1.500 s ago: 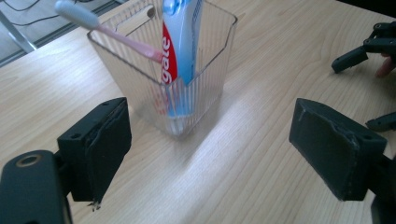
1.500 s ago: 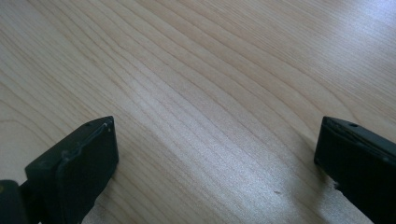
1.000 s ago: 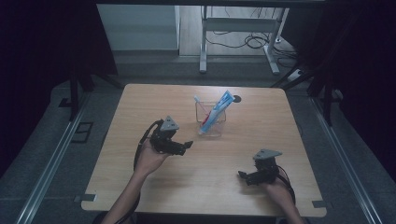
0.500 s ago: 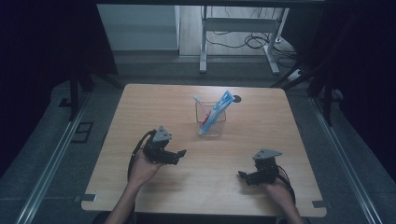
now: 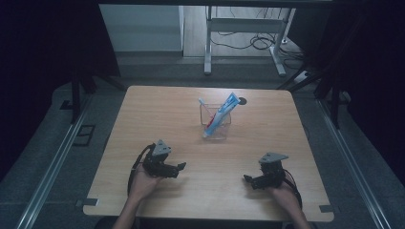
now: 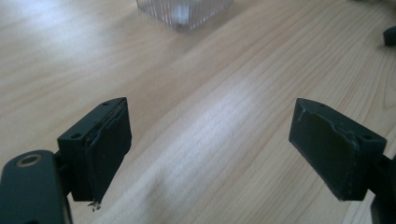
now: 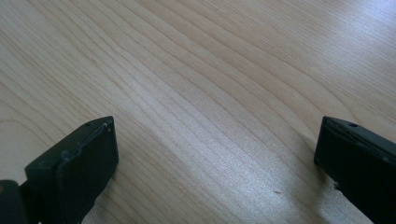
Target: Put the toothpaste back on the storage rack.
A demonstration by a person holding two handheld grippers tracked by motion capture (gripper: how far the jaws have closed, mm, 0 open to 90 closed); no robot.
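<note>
cup [image 5: 216, 125]: clear, square, ribbed walls; upright on the far middle of the table, well apart from both grippers; base also seen at top edge of left gripper view [image 6: 184, 11]
tube [image 5: 220, 114]: blue and white with red at the lower end; stands in the cup, leaning right, top above the rim
brush [image 5: 204, 106]: thin, white head; in the cup, leaning left, head above the rim

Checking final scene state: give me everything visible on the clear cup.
The clear cup is a see-through, squarish container, plastic by the look, with ribbed walls in the left gripper view. It stands upright on the wooden table, a little behind centre. A blue-and-white toothpaste tube leans in it, beside a thin toothbrush. Neither gripper touches it.
</note>
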